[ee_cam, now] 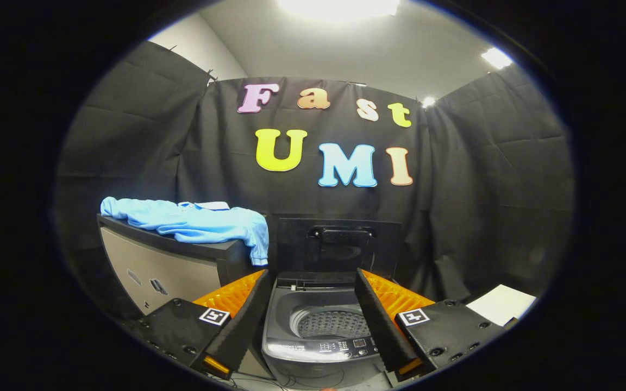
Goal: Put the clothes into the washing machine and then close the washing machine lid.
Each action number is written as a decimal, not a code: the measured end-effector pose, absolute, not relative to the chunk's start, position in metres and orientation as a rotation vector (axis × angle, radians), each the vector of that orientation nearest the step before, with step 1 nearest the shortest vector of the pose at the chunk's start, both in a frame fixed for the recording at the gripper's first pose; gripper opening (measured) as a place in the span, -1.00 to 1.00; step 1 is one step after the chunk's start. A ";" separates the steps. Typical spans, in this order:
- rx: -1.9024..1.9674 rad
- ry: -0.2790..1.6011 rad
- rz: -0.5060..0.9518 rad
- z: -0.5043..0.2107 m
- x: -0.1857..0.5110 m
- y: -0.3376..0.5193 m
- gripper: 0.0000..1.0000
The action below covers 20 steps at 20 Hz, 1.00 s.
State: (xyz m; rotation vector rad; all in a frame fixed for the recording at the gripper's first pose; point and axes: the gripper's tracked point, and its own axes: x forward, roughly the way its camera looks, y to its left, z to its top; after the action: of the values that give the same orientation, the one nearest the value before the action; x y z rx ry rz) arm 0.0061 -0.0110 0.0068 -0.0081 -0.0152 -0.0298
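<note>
A light blue shirt [193, 220] lies spread on top of a dark cabinet [166, 263], one sleeve hanging over its right end. To the right of the cabinet stands a grey top-loading washing machine [318, 347]. Its lid [337, 244] is raised upright at the back, and the perforated drum [332, 324] shows with nothing visible in it. My gripper [313, 282] is open, nothing between its fingers. It hovers in front of the machine, and the drum opening shows through the gap between the fingers. The shirt lies beyond the left finger, off to the left.
Black cloth walls close the booth behind and on both sides. A white sheet-like object [500, 304] lies low to the right of the machine. The cabinet stands right beside the machine's left side.
</note>
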 end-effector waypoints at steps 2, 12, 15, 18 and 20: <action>-0.009 -0.015 -0.031 0.006 0.006 -0.012 0.93; -0.001 -0.027 -0.042 0.012 0.005 -0.024 0.94; -0.007 -0.023 -0.033 0.011 0.004 -0.021 0.94; -0.009 -0.019 -0.018 0.012 0.004 -0.019 0.94; -0.003 -0.024 -0.014 0.017 0.005 -0.018 0.94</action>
State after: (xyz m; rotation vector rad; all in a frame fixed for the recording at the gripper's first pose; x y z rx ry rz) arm 0.0046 -0.0181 0.0172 -0.0035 -0.0237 -0.0143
